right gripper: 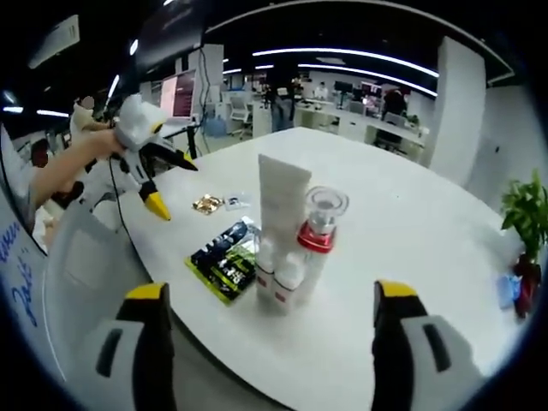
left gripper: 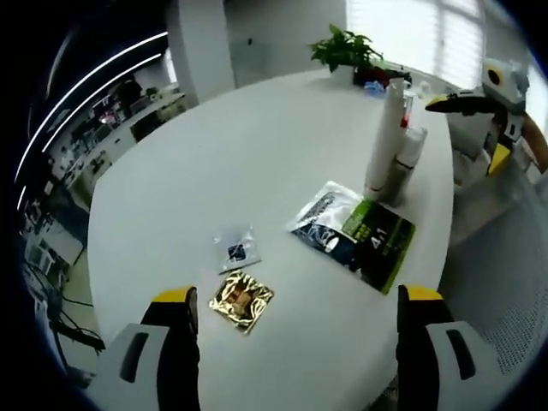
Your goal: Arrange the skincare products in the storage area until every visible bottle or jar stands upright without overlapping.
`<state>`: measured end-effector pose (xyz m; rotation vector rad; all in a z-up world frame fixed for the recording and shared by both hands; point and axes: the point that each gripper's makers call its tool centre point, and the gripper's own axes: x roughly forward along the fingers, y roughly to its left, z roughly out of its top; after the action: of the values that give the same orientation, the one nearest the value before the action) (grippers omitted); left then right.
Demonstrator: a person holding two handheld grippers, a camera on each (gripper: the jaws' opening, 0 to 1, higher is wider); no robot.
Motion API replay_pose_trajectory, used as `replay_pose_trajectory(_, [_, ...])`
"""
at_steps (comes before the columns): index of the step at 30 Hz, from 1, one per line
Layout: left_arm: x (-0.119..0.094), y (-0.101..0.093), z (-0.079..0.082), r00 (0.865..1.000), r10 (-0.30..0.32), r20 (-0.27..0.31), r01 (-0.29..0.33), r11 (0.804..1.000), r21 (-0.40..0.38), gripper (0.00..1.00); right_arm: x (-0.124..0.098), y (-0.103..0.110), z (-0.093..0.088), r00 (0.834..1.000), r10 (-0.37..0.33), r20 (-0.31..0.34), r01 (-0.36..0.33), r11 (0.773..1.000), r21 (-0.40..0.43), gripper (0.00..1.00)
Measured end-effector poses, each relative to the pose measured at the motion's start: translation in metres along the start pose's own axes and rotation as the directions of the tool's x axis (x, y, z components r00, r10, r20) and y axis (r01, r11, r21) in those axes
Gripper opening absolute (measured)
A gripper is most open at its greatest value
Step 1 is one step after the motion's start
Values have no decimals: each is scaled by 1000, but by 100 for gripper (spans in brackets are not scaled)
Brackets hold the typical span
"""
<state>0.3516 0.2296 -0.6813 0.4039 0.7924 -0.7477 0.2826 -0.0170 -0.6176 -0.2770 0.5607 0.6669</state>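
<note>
Both sets of jaws spread, holding nothing. White tube (right gripper: 281,224) and red-collared bottle (right gripper: 310,248) upright, touching, on white desk (right gripper: 411,248); green sachet (right gripper: 224,261) flat just left.

On the white table (left gripper: 257,154) stand three upright skincare containers in a tight cluster near one edge: one tall white tube (right gripper: 281,199), one clear-capped bottle with a red collar (right gripper: 315,229), and one smaller white bottle (right gripper: 266,267). Three flat sachets lie towards another edge: one dark green-and-black packet (left gripper: 355,233), one gold foil packet (left gripper: 241,299), one small clear packet (left gripper: 236,247). One potted plant (left gripper: 347,50) stands at the far edge.
</note>
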Motion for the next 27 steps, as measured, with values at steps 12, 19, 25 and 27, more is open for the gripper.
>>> replay_pose_trajectory(12, [13, 10, -7, 994, -53, -98, 62, 994, 91, 88, -2, -3, -1, 1000, -6, 0, 6, 1000, 11, 99])
replay_pose_trajectory(19, [20, 19, -21, 978, -79, -194, 102, 989, 112, 81, -3, -2, -1, 1000, -5, 0, 5, 1000, 13, 99])
replay_pose_trajectory(25, [27, 22, -23, 971, -109, -212, 142, 979, 147, 77, -5, -1, -3, 1000, 3, 1, -3, 1000, 25, 99])
replay_pose_trajectory(27, [30, 25, -23, 970, -105, -218, 142, 977, 160, 77, -5, -2, -4, 1000, -1, -1, 1, 1000, 24, 99])
